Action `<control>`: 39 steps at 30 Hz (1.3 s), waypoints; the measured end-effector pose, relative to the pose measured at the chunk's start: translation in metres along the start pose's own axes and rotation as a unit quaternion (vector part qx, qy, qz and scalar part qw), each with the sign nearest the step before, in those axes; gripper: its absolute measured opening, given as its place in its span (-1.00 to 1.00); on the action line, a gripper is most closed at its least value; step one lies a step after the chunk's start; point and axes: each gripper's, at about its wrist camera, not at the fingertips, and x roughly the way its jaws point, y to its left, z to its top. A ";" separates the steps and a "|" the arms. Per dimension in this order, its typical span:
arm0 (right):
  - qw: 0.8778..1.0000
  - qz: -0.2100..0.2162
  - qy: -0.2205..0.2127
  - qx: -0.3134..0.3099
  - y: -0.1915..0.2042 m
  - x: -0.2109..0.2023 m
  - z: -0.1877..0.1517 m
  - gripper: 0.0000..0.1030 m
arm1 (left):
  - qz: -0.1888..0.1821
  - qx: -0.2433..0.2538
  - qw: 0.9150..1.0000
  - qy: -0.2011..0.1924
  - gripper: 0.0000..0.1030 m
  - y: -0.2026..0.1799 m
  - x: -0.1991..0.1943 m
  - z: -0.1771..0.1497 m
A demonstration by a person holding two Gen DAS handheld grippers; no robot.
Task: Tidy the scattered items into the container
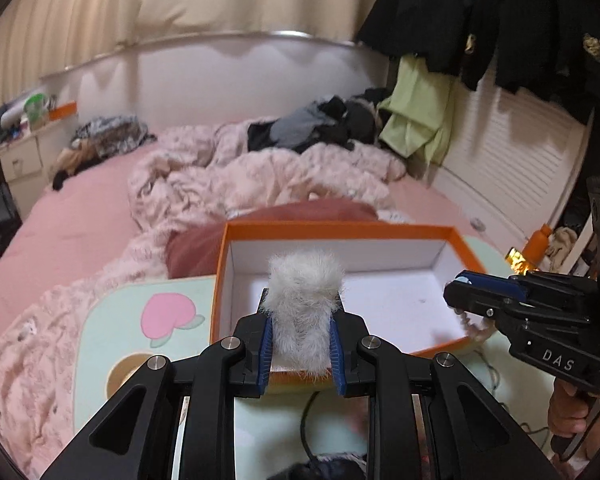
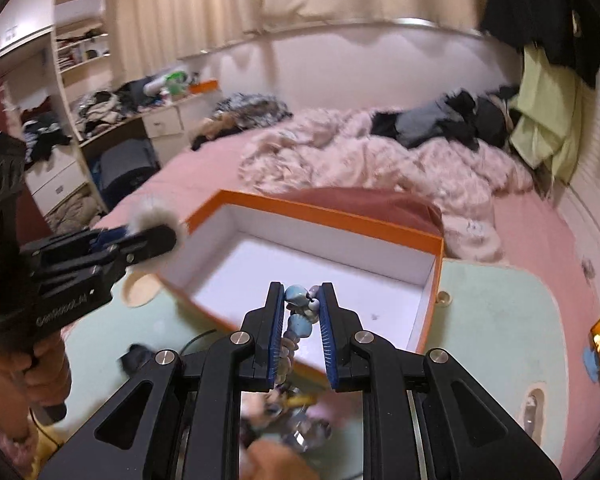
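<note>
An open orange box [image 1: 340,230] with a white inside stands on a mint-green table top; nothing shows inside it. My left gripper [image 1: 302,308] is shut on a white fluffy pom [image 1: 304,276], held just over the box's near wall. In the right wrist view the same pom [image 2: 152,216] sticks out of the left gripper [image 2: 172,235] at the box's [image 2: 312,213] left corner. My right gripper [image 2: 301,293] is shut on a string of blue and pale beads [image 2: 300,325], which hangs down over the box's near edge. The left wrist view shows the right gripper [image 1: 455,286] over the box's right end.
The mint-green table top [image 1: 112,344] with a pink peach print lies on a pink bed. A fluffy pink blanket [image 1: 260,176] and a dark red cushion [image 1: 196,248] lie behind the box. Blurred small items [image 2: 288,412] and a black cable [image 1: 306,416] lie nearer than the box.
</note>
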 end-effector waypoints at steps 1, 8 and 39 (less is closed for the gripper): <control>1.000 0.004 0.006 0.008 -0.003 0.005 -0.001 -0.64 | 0.001 0.000 1.000 0.005 -0.57 0.001 0.004 -0.002; 0.999 0.014 0.025 0.033 -0.015 0.024 -0.005 -0.64 | -0.006 -0.011 1.000 0.027 -0.57 0.009 0.020 -0.012; 0.998 0.003 0.000 0.067 -0.026 0.026 0.025 0.05 | 0.010 -0.018 1.000 0.003 0.58 -0.003 0.004 0.005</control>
